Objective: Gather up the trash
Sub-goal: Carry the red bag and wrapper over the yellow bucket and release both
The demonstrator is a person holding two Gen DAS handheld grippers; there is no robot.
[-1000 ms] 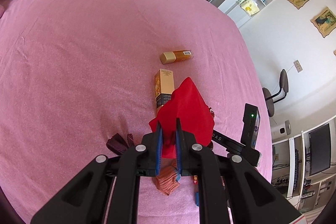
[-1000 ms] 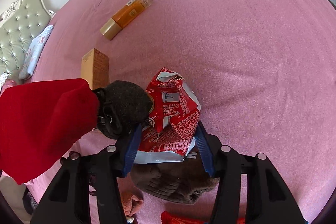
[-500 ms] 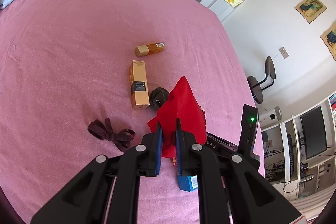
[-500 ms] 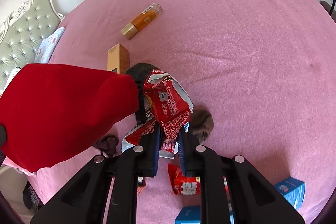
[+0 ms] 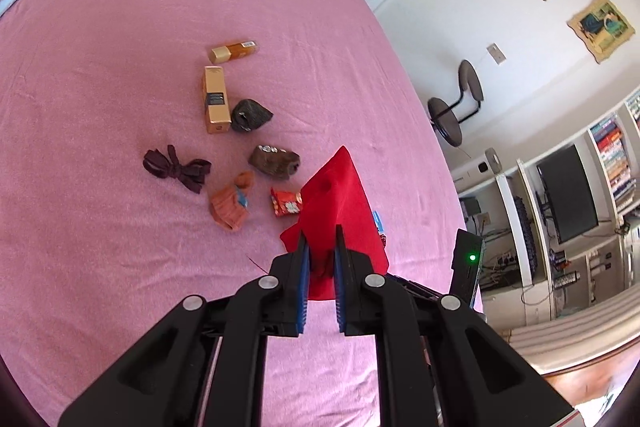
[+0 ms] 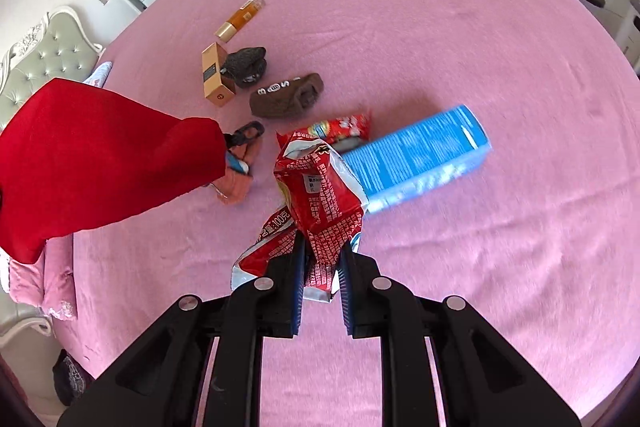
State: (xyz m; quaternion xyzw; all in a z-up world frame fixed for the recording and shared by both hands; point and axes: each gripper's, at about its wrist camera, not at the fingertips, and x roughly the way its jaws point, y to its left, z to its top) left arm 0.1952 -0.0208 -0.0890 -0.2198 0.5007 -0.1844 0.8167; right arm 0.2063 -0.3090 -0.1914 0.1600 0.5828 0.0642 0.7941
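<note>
1. Over the pink bed (image 5: 100, 107), in the left wrist view, the left hand-held gripper (image 5: 320, 247) is clenched on the edge of a red cloth bag (image 5: 340, 203), which hangs out in front of its blue pads. Scattered on the bed beyond it lie a small red snack wrapper (image 5: 286, 201) just beside the bag, an orange sock (image 5: 232, 203), a dark ribbon bow (image 5: 176, 169), a brown knitted item (image 5: 276, 161), a dark grey knitted item (image 5: 250, 115) touching a tan carton (image 5: 217, 99), and an amber bottle (image 5: 234, 51) farthest away. The other gripper's black body with a green light (image 5: 467, 267) shows at the right.

2. Above the same bed (image 6: 440, 27), in the right wrist view, the right hand-held gripper (image 6: 320, 263) is clenched on a crumpled red snack packet (image 6: 320, 195), held up off the bedcover. A blue box (image 6: 416, 155) appears blurred just behind the packet; whether it rests on the bed cannot be told. The red cloth bag (image 6: 100, 159) fills the left side, with the left gripper's fingertips (image 6: 248, 133) poking out at its edge. Farther off lie the brown knitted item (image 6: 286, 97), dark grey item (image 6: 246, 65), tan carton (image 6: 214, 75) and amber bottle (image 6: 240, 17).
</note>
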